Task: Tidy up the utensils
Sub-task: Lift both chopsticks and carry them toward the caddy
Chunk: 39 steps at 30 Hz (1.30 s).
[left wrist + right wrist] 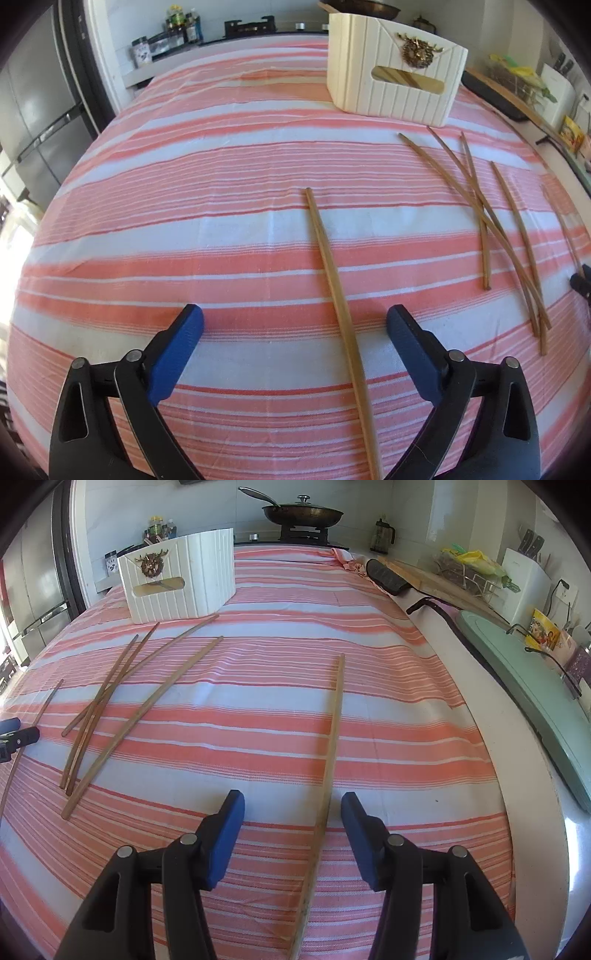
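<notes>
Chopsticks lie loose on the striped cloth (184, 229) covering the surface, and picking-up is judged to be the step in hand. In the left wrist view the left gripper (295, 325) is seen with jaws wide apart, a single chopstick (332, 280) lying between them, untouched by either pad. In the right wrist view the right gripper (292, 812) is held with jaws partly apart around another chopstick (332, 731), which is not clamped. A crossed bundle of chopsticks (491, 221) is seen at two o'clock, the white holder (391, 92) at one o'clock beyond it. Next, closing on one stick and carrying it to the holder is called for.
</notes>
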Motion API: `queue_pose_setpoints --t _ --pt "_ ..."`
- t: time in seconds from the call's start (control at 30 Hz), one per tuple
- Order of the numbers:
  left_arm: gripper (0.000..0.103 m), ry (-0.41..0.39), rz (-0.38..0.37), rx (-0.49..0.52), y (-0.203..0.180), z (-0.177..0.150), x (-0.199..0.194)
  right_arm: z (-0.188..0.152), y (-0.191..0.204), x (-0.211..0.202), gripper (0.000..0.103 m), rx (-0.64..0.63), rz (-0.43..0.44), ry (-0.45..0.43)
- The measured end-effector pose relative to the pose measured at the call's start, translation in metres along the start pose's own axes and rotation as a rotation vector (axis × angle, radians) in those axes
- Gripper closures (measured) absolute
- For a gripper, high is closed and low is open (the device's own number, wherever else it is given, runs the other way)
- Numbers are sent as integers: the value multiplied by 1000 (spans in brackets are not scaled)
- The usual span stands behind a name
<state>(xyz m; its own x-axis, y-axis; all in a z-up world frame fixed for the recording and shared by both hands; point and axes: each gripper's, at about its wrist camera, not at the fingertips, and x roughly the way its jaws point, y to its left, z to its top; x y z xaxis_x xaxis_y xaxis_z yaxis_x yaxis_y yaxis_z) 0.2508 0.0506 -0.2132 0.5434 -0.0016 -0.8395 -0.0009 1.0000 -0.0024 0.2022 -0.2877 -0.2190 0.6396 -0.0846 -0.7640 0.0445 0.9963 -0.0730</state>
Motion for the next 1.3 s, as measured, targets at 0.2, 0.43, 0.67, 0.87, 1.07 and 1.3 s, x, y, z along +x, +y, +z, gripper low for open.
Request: queue_pose_setpoints --t 0.2,0.43,0.67,0.87,1.07,1.3 --pt "1 -13 14 -8 1 -2 0 -5 -3 0 46 24 21 -41" --pt "1 -25 15 -11 1 -5 -2 -5 -3 0 46 26 22 -48" --pt "1 -26 14 -10 1 -5 -2 -5 -3 0 46 25 20 -48" --pt "1 -26 14 -10 1 -5 -2 -5 -3 0 46 23 16 -49" --pt "1 0 1 -9 3 -4 -4 -5 -3 0 46 25 19 -46" --pt "2 87 -224 -74 43 18 -26 10 -30 -17 45 38 135 68"
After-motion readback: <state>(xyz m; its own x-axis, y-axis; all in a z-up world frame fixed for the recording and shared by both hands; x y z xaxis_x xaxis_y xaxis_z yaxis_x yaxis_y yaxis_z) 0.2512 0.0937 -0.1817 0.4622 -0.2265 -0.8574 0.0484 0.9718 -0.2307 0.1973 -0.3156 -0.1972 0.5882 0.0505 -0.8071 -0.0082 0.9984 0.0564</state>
